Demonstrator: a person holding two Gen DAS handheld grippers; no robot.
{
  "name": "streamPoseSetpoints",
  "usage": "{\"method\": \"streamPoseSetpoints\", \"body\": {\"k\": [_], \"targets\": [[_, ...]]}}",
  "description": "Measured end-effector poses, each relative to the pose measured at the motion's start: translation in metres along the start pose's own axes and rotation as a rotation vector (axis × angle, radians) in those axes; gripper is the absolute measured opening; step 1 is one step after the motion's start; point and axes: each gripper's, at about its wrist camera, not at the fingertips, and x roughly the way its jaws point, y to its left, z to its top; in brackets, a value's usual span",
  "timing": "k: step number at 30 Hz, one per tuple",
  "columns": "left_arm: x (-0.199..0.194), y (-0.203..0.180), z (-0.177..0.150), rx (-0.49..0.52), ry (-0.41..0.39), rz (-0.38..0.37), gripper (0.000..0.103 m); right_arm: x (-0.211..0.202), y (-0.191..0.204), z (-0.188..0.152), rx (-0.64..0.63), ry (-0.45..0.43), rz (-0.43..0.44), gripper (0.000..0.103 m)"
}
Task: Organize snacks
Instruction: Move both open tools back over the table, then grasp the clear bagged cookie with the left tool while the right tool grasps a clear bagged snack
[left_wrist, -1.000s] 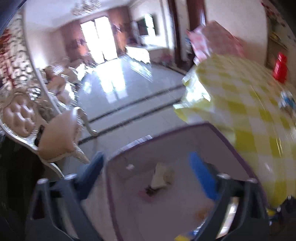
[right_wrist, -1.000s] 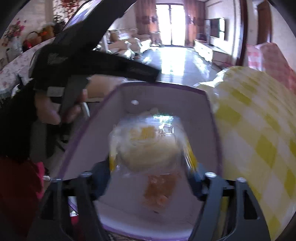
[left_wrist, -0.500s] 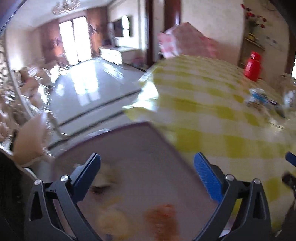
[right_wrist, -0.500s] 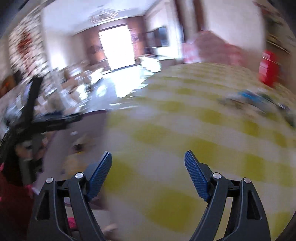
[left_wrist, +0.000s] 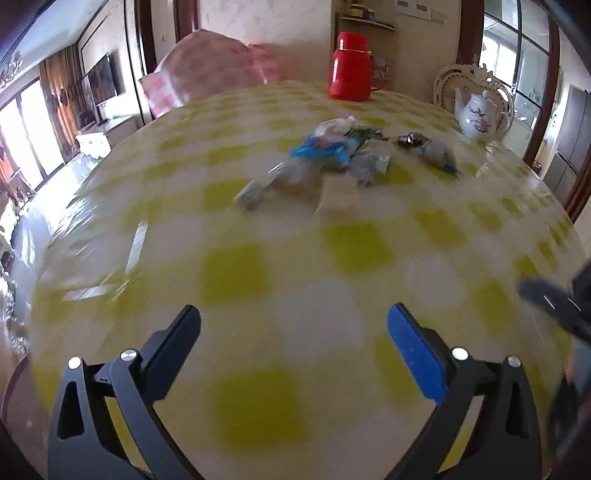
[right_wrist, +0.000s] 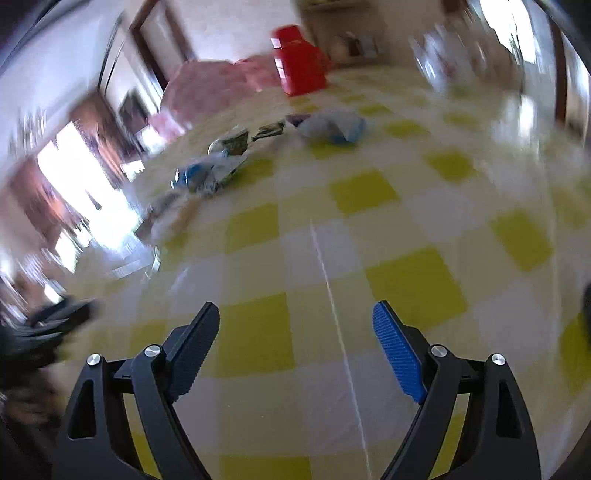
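Both grippers are positioned above the yellow-checked tablecloth (left_wrist: 236, 273), angled downward. Left gripper (left_wrist: 293, 332): jaws apart, nothing between them. Right gripper (right_wrist: 295, 328): jaws spread wide, having just been opening further, nothing between them, only bare cloth below.

The snacks (left_wrist: 325, 158) lie in a loose cluster of wrapped packets near the middle of the table, well ahead of both grippers and touched by neither. One blue-and-white packet (left_wrist: 439, 155) lies slightly apart, on the teapot side of the cluster.

Beyond the cluster, a red flask (left_wrist: 351, 66) stands upright at the far edge. A white teapot (left_wrist: 478, 118) stands at the far right
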Motion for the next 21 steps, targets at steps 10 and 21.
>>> {"method": "streamPoseSetpoints", "body": {"k": [10,21], "targets": [[0.113,-0.014,0.083,-0.147,0.114,0.014,0.101,0.021,0.003,0.032,-0.046,-0.005,-0.117,0.083],[0.12,-0.025,0.089,-0.078,0.124,0.067,0.102,0.125,-0.04,0.159,0.245,-0.01,-0.064,0.086]]}}
